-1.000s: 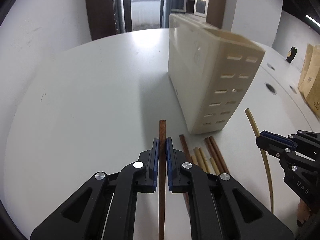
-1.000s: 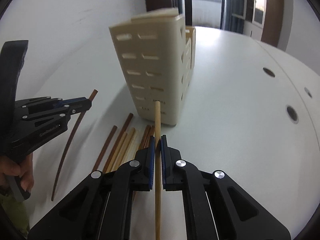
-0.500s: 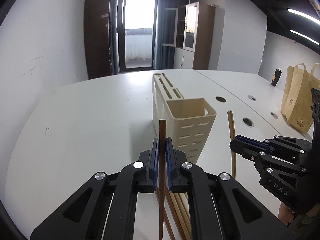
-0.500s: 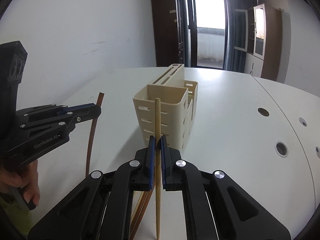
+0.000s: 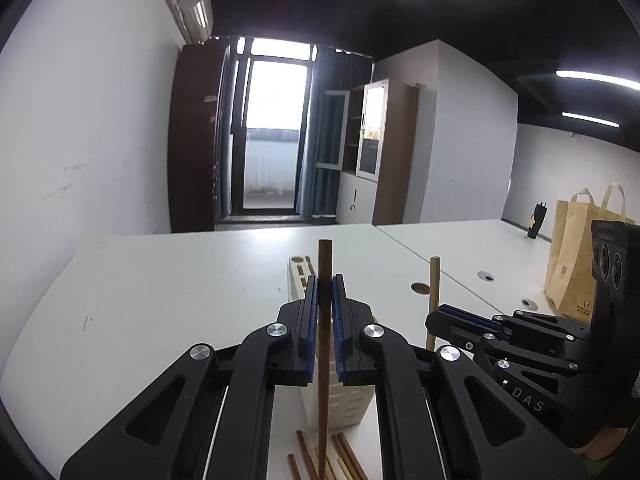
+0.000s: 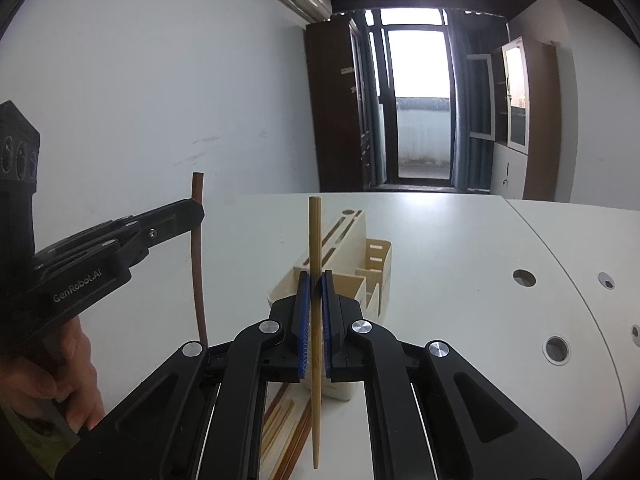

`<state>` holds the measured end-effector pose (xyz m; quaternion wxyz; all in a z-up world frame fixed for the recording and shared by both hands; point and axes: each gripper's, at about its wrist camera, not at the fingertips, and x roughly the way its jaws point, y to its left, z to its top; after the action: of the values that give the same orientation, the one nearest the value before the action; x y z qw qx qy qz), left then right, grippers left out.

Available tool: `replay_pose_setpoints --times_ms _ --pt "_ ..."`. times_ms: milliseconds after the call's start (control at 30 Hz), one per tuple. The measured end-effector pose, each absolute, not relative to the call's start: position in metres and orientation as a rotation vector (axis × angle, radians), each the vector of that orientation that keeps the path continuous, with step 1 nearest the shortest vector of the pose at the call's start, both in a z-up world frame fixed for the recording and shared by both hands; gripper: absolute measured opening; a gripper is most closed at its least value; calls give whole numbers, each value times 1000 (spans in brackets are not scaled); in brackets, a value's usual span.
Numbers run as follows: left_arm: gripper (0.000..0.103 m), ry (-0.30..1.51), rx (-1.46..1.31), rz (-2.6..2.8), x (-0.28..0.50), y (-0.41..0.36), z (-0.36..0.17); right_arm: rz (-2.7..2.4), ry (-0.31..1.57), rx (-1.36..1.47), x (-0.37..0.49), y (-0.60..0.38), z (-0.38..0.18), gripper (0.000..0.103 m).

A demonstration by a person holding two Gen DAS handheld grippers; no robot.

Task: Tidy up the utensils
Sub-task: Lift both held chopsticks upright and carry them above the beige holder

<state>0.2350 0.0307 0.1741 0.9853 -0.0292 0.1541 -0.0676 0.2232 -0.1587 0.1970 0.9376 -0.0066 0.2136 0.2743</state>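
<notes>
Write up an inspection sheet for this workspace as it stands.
Surface: white table, grommet holes on the right.
Job's things: cream utensil holder upright; loose chopsticks lying before it.
Clutter: paper bag.
Grippers: left gripper shut on dark chopstick; right gripper shut on light chopstick; both sticks upright.
Cables: nothing seen.
Surroundings: balcony door, cabinets, air conditioner.

White table [image 6: 460, 260]: round cable holes [image 6: 557, 349] along its right side. A cream slotted utensil holder [image 6: 362, 264] stands upright near centre. Loose chopsticks [image 6: 282, 420], dark and light, lie flat just before its near end. A brown paper bag [image 5: 572, 256] stands far right.
</notes>
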Motion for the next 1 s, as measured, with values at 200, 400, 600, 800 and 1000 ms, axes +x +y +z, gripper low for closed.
replay_pose_setpoints --times_ms 200,400,600,800,1000 --pt "6 173 -27 -122 234 14 191 577 296 21 222 -168 219 7" --pt "6 -20 -35 -111 220 4 211 606 155 48 215 -174 242 7" --pt "6 -214 -54 -99 200 -4 222 625 8 81 205 -184 258 6" --pt "6 -307 -76 -110 199 -12 222 621 -70 102 211 -191 263 6" --pt "6 -270 -65 -113 222 -20 210 589 -66 69 230 -181 255 6"
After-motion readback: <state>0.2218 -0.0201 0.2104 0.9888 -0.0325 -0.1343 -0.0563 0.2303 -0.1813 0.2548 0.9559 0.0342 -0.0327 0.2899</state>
